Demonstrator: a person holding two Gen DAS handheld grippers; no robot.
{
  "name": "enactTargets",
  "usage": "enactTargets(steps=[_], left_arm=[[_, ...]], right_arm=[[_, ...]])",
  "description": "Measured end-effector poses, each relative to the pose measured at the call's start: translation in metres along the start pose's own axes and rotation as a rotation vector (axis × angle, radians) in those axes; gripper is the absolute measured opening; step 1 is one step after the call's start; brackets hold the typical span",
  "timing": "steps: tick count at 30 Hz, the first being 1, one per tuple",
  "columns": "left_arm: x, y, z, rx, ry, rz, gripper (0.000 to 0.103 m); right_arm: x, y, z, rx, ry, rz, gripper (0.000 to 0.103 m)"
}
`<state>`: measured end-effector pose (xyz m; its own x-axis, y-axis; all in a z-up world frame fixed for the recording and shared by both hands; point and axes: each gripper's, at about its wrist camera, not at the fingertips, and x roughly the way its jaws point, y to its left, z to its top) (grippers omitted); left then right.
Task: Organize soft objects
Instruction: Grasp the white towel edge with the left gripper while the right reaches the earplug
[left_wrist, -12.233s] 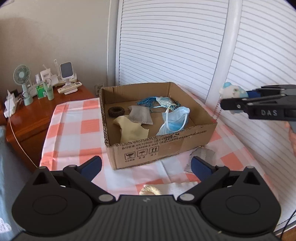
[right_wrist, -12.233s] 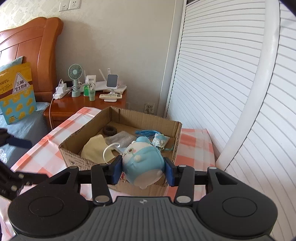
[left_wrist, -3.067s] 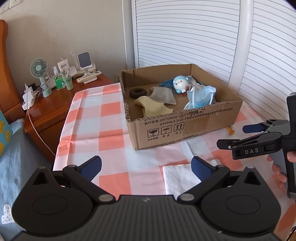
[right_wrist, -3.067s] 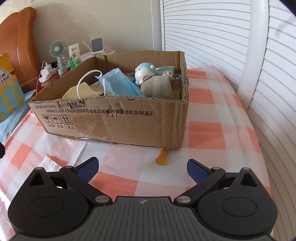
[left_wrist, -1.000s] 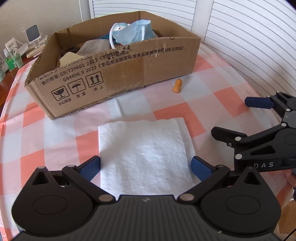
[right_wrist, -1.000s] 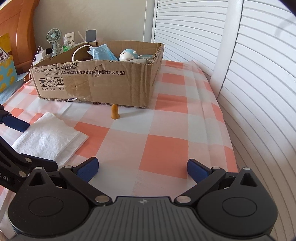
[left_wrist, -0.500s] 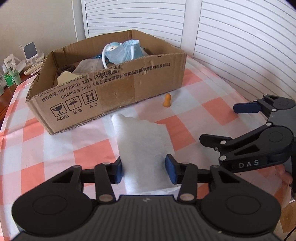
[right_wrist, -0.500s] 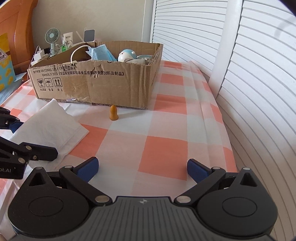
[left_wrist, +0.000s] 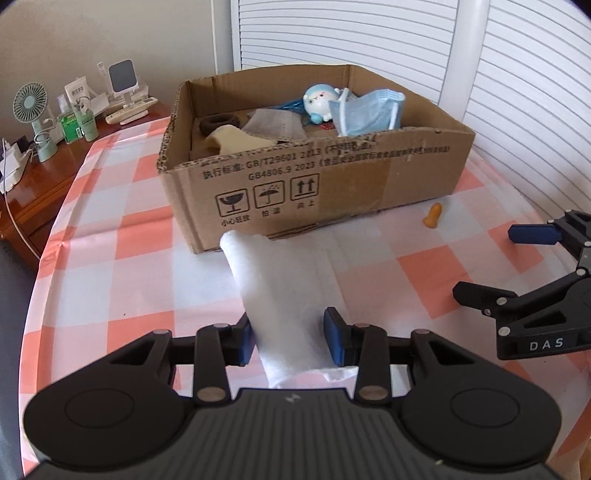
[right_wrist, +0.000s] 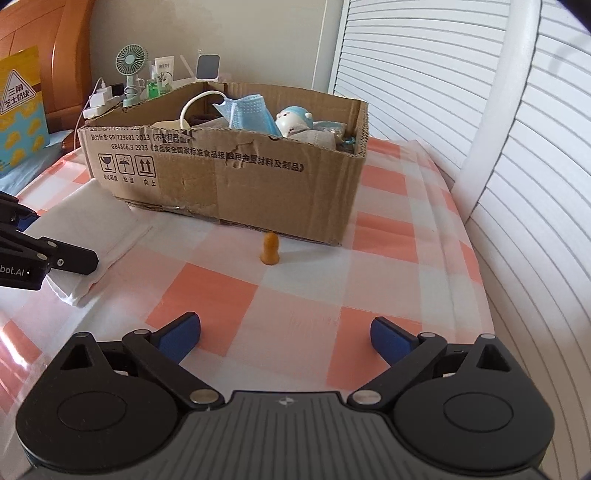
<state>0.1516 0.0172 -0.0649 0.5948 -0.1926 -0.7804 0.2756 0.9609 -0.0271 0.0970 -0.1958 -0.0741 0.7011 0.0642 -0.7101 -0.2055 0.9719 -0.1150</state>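
My left gripper (left_wrist: 290, 341) is shut on a white cloth (left_wrist: 275, 291), bunched between its blue pads and lifted at its near end. The cloth's far end trails on the table toward the cardboard box (left_wrist: 351, 184). In the box lie a blue plush toy (left_wrist: 317, 101), a blue face mask (left_wrist: 369, 110), a beige cloth (left_wrist: 236, 138) and a dark ring. My right gripper (right_wrist: 286, 339) hangs open over the checked tablecloth with nothing between its fingers. A small orange earplug (right_wrist: 269, 249) stands ahead of it, in front of the box (right_wrist: 221, 173). The white cloth (right_wrist: 88, 229) shows at the left there.
The table wears a pink and white checked cloth (left_wrist: 110, 236). A wooden nightstand (left_wrist: 37, 173) at the far left carries a small fan (left_wrist: 31, 110), bottles and chargers. White louvred doors (left_wrist: 498, 74) stand behind and to the right. A wooden headboard (right_wrist: 55, 55) rises at the far left.
My left gripper closed on the flat white cloth, bunched it and lifted its near end, and the view swung up toward the box. My right gripper stayed open and shifted slightly toward the earplug.
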Motion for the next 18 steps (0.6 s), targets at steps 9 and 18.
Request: enactTargets(steps=[9,18], left_arm=[[0.002,0.008,0.001,-0.019,-0.003,-0.015,0.037],[0.003,0.011,0.001,-0.033,-0.004,-0.032,0.037]], right_arm=[[0.019,0.018,0.026,-0.057,-0.033,0.008,0.083],[0.01,0.037,0.039,-0.133,-0.112,0.074,0.082]])
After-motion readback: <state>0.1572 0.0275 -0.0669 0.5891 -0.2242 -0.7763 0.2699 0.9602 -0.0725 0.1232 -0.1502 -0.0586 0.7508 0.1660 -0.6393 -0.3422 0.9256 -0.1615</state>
